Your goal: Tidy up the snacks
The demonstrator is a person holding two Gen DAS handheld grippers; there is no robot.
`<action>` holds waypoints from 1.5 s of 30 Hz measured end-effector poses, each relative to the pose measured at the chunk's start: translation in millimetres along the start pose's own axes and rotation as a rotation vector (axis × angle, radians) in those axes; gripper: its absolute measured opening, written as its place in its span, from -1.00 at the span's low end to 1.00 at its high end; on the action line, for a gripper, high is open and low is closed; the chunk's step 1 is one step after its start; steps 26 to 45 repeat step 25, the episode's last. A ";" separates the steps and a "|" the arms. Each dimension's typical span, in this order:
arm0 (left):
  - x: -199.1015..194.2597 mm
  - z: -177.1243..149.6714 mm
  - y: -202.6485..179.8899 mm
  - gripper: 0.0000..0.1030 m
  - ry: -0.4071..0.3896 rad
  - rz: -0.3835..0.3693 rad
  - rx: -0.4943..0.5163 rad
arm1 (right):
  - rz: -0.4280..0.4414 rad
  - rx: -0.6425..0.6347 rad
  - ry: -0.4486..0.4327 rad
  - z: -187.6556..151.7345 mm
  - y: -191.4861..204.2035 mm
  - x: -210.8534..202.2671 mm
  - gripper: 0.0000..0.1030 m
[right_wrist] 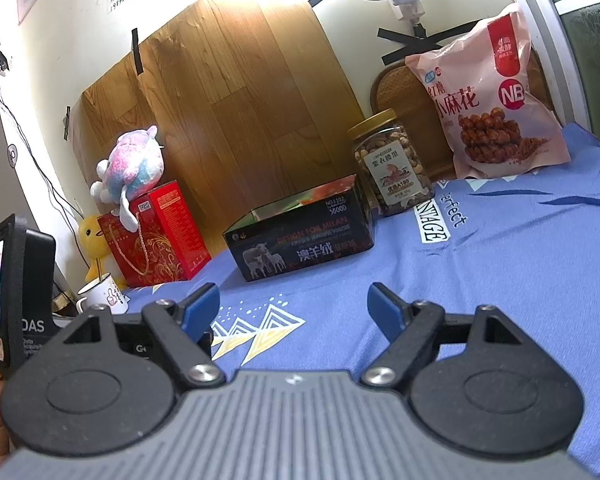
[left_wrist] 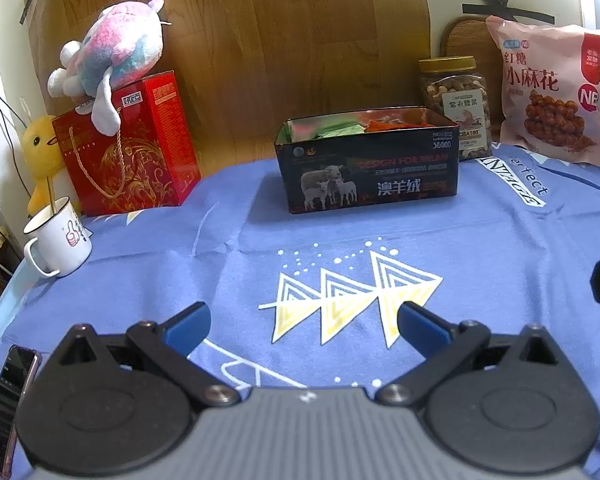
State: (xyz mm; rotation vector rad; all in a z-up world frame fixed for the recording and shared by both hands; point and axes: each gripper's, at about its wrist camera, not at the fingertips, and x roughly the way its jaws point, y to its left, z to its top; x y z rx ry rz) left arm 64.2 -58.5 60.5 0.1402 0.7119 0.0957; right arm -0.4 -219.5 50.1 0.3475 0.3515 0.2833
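Observation:
A black open tin [left_wrist: 368, 168] with sheep printed on its side stands at the back of the blue cloth; green and red snack packets [left_wrist: 340, 128] lie inside it. It also shows in the right wrist view [right_wrist: 300, 236]. A jar of nuts [left_wrist: 456, 100] [right_wrist: 392, 164] stands right of the tin. A pink snack bag [left_wrist: 556, 88] [right_wrist: 492, 100] leans at the far right. My left gripper [left_wrist: 304, 320] is open and empty, low over the cloth in front of the tin. My right gripper [right_wrist: 294, 304] is open and empty, nearer and to the right.
A red gift box [left_wrist: 132, 148] with a plush toy [left_wrist: 116, 56] on top stands back left, beside a yellow duck toy [left_wrist: 40, 152] and a white mug [left_wrist: 60, 236]. A phone [left_wrist: 8, 400] lies at the near left edge. The blue cloth [left_wrist: 480, 280] covers the table.

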 end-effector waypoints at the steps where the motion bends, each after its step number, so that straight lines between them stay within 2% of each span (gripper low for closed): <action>1: -0.4 0.0 0.1 1.00 -0.001 -0.003 -0.002 | 0.000 0.001 0.001 -0.1 0.1 0.1 0.61; 18: -1.9 0.3 -0.2 1.00 -0.015 -0.012 -0.003 | -0.003 0.004 0.003 -2.5 0.9 2.3 0.61; 24: -6.0 0.0 3.2 1.00 -0.047 -0.039 -0.012 | -0.004 0.005 0.003 -2.2 0.8 2.2 0.61; 45: -6.1 0.7 3.4 1.00 -0.046 -0.043 -0.016 | -0.004 0.006 0.003 -2.2 0.8 2.2 0.61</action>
